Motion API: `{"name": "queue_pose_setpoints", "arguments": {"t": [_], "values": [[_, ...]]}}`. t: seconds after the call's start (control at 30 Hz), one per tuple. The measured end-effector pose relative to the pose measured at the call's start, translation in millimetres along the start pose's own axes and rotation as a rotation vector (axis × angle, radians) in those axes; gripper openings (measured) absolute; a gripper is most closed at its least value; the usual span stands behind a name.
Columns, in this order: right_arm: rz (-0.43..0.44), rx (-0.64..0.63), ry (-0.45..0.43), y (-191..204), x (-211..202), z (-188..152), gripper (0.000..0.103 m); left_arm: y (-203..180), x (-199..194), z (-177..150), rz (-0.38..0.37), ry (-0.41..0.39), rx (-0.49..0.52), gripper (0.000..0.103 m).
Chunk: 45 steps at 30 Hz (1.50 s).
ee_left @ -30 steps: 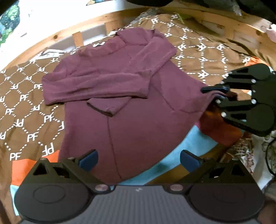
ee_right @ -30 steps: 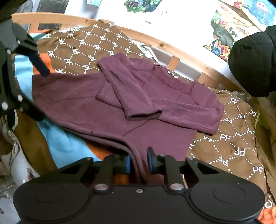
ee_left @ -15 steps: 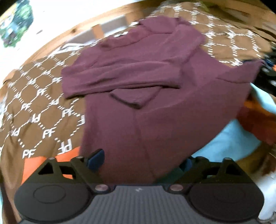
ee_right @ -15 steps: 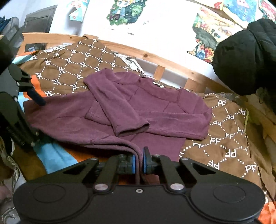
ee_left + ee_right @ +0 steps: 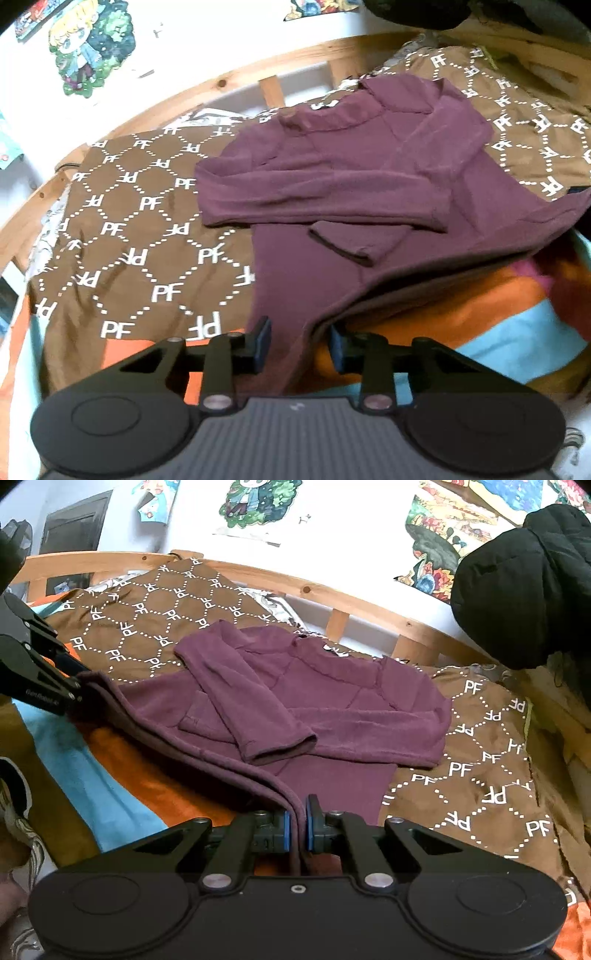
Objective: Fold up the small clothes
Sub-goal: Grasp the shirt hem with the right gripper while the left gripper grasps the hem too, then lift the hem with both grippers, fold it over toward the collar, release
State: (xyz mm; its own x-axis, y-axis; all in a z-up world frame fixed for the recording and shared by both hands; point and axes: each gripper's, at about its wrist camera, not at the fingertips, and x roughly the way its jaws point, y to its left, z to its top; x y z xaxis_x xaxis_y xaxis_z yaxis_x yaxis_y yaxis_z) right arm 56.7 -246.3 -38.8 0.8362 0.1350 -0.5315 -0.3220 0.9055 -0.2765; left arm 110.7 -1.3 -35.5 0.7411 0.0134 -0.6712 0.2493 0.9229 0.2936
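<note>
Maroon long-sleeve sweater (image 5: pixel 369 177) lies face-up on bed, neckline toward wooden headboard. Both sleeves folded across chest, one cuff overlapping other. Bottom hem lifted off bed at both corners, one corner pinched in my right jaws, other corner between my left jaws. Fabric soft, fleecy, seams visible down front.

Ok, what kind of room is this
Most likely a bedroom, perhaps a child's. A maroon sweater lies on a brown patterned blanket over a bed with a wooden bed rail, and cartoon posters hang on the wall behind.
</note>
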Motion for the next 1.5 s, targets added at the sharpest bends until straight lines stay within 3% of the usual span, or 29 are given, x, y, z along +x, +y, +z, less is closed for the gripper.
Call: {"name": "queue_pose_setpoints", "arguments": {"t": [0.23,0.43,0.73,0.97,1.03,1.07,1.27,1.33,1.5], "values": [[-0.020,0.007,0.009,-3.6,-0.1,-1.9,0.009,12.5,9.7,-2.9,0.027,0.009,-0.013,0.031],[-0.039,0.004,0.022,-6.2,1.2,-3.3,0.013,11.3,12.8,-9.7,0.005,0.035,0.016,0.013],[-0.054,-0.032,0.099,-6.8,7.1,-13.3,0.016,0.8,25.8,-23.0,0.045,0.109,0.090,0.017],[-0.090,-0.022,0.021,-10.7,-4.0,-8.3,0.014,-11.0,28.8,-29.7,0.087,0.091,0.182,0.019],[-0.095,-0.014,-0.001,-13.7,-6.1,-4.7,0.014,-11.5,27.0,-30.5,0.095,0.081,0.186,0.014],[-0.097,-0.017,-0.002,-14.0,-6.0,-3.9,0.014,-10.1,24.8,-30.3,0.097,0.072,0.173,0.008],[-0.120,-0.040,0.009,-11.3,-9.0,-8.5,0.014,12.0,2.2,-19.0,0.103,-0.035,-0.015,0.005],[-0.132,-0.054,-0.017,-9.6,-15.1,-8.2,0.006,16.0,-11.0,-14.3,0.112,-0.090,-0.069,0.005],[-0.193,-0.080,-0.136,-9.0,-40.9,0.8,0.005,22.5,-50.5,-0.7,0.164,-0.212,-0.171,0.005]]}}
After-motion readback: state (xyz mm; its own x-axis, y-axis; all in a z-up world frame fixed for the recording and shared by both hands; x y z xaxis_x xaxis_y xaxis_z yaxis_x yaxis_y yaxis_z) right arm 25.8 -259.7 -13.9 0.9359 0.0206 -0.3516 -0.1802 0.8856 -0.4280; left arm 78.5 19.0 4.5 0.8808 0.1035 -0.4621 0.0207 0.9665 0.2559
